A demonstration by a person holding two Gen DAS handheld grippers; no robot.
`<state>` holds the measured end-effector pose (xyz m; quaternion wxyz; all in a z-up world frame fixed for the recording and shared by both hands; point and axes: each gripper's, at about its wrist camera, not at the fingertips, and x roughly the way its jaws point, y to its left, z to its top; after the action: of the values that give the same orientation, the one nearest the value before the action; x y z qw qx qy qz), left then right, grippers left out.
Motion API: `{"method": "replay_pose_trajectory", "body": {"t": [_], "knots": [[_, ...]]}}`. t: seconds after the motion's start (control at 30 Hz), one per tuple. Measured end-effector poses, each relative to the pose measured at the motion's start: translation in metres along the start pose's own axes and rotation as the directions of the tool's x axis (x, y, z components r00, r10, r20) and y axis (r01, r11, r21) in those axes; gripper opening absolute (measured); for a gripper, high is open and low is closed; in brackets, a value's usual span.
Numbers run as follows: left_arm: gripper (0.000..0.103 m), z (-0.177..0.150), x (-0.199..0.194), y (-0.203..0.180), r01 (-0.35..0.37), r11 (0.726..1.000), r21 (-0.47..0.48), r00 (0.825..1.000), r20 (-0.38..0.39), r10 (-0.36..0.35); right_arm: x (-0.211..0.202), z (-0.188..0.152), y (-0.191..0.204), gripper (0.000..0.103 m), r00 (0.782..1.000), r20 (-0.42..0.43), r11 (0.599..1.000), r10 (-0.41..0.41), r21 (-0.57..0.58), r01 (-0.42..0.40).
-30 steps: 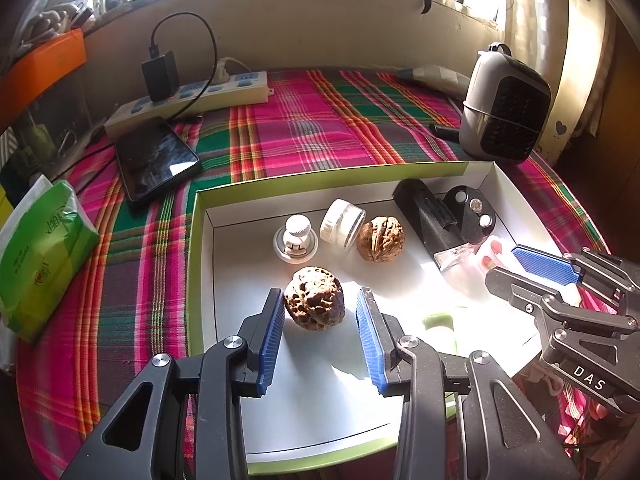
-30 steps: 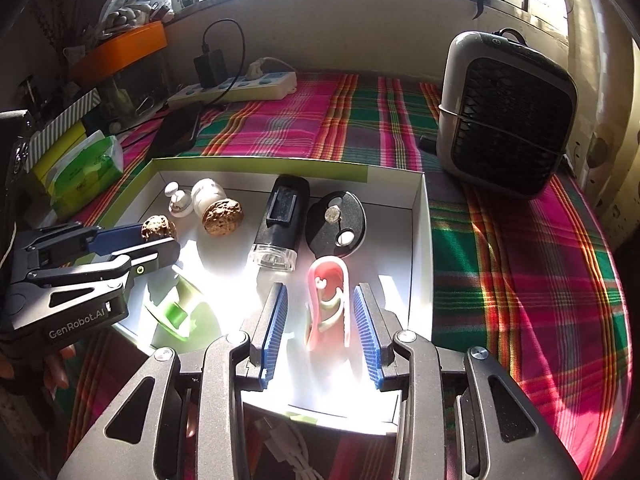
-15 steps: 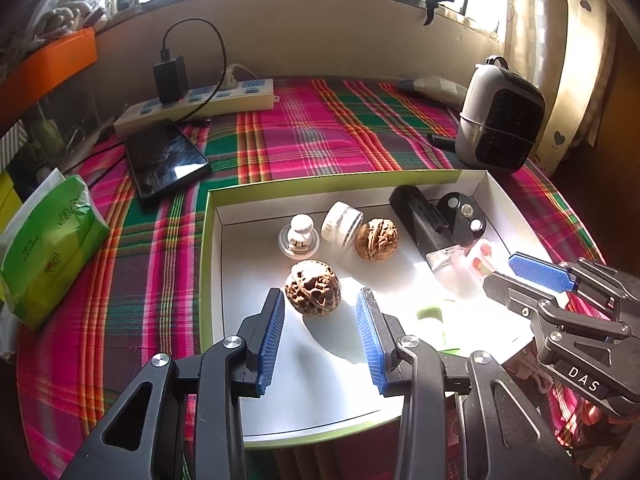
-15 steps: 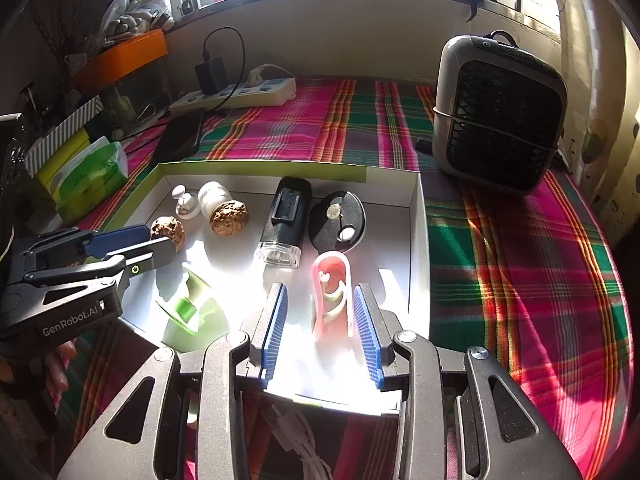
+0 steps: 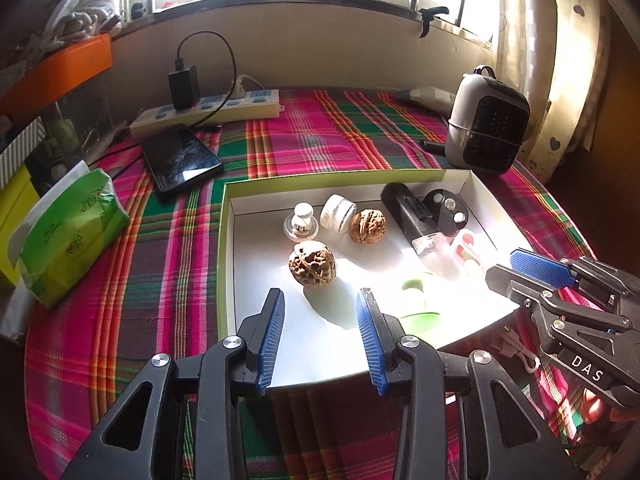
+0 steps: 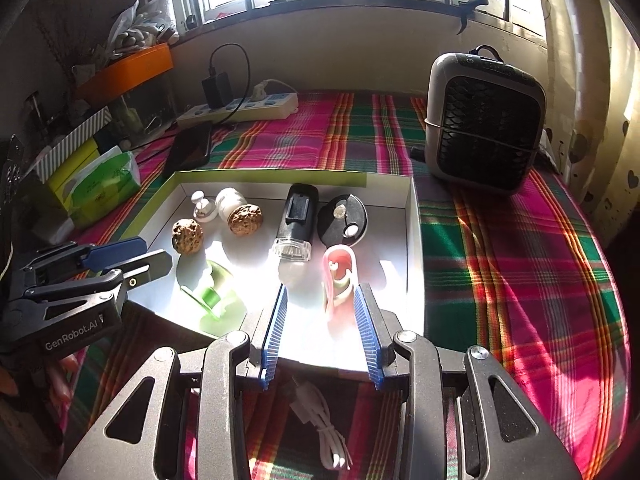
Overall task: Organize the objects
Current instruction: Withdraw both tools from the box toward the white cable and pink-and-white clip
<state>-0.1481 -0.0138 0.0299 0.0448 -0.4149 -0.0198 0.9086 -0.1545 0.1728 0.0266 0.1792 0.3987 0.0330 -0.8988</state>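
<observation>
Plaid cloth spread wide, and on it the shallow box, sun blazing across its floor. Inside, back row: a black torch, a black disc, two walnuts, a small jar; nearer, a green spool and a pink clip. Left gripper hangs over the near edge, jaws apart, nothing between; the nearer walnut sits just ahead, centred on its line. Right gripper likewise parted and empty, with the clip straight ahead, long axis running away between the pads, untouched. Right is nearer the clip, left the walnut. Only the right view shows a white cable under the jaws.
</observation>
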Motion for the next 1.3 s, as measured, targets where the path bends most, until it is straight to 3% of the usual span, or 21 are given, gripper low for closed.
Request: {"method": "replay_pose_trajectory", "body": {"t": [0.2, 0.3, 0.67, 1.3], "knots": [[0.035, -0.008, -0.015, 0.001, -0.005, 1.0, -0.003, 1.0, 0.028, 0.005, -0.013, -0.005, 0.004, 0.037, 1.0, 0.025, 1.0, -0.003, 0.001, 0.003], [0.035, -0.013, -0.021, 0.001, -0.007, 1.0, -0.01, 0.999, 0.036, 0.007, -0.018, -0.008, 0.006, 0.043, 0.999, 0.032, 1.0, -0.005, 0.0, 0.005], [0.035, -0.032, -0.042, 0.002, 0.01, 1.0, -0.026, 0.998, 0.067, -0.009, -0.038, -0.024, 0.011, 0.043, 0.998, 0.062, 1.0, -0.01, -0.001, 0.01], [0.035, -0.061, -0.047, -0.01, 0.105, 0.994, -0.003, 0.994, 0.028, -0.105, -0.05, -0.058, 0.003, 0.044, 0.998, 0.043, 0.999, -0.046, -0.004, 0.047]]}}
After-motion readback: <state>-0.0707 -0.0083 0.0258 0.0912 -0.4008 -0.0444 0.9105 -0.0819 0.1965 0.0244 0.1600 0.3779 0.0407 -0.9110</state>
